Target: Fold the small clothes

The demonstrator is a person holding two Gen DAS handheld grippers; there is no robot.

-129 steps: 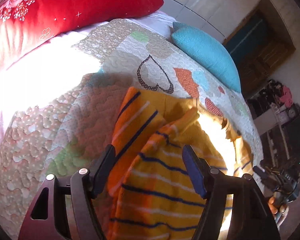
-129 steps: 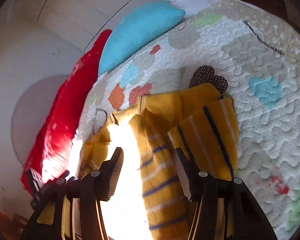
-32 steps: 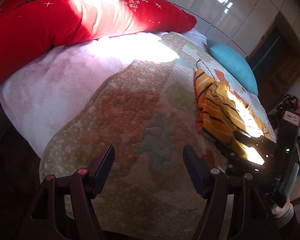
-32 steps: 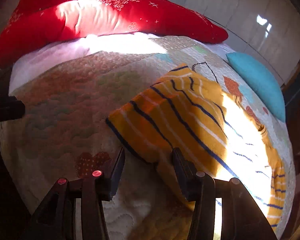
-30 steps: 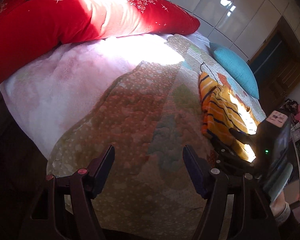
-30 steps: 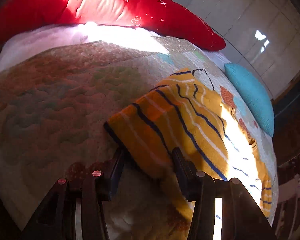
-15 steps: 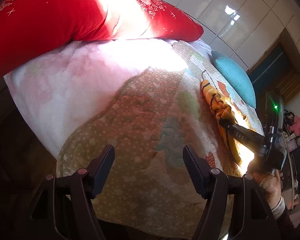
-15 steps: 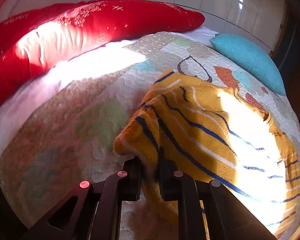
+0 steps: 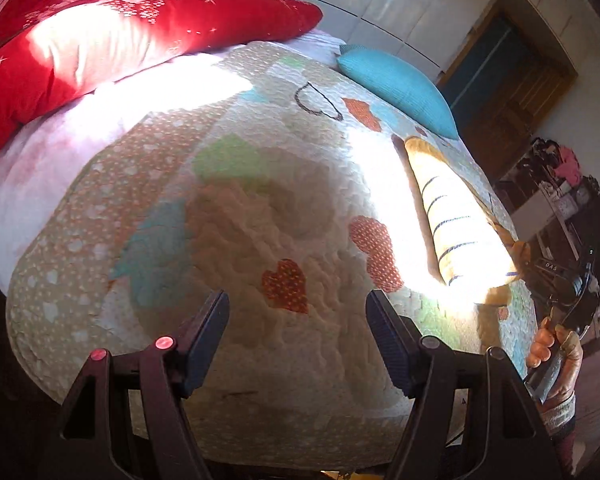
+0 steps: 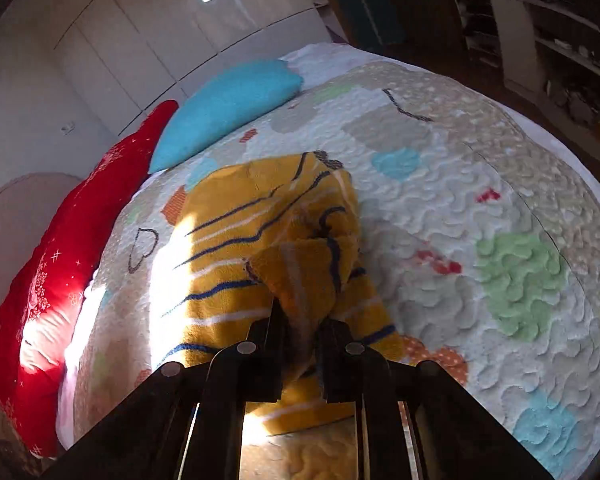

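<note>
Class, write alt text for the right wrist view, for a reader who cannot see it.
The right hand-held gripper is clamped on a fold of a fuzzy mustard-yellow garment with navy and white stripes, which lies on a pastel patchwork quilt. Behind it lie a turquoise pillow and a long red pillow.

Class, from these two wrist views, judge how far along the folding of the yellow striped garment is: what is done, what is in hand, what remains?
Done: the yellow striped garment lies on the quilt, already doubled in layers. In hand: the right gripper is shut on a bunched corner, raised over the rest. Left: laying that corner down and flattening; the left gripper is open, holding nothing.
</note>
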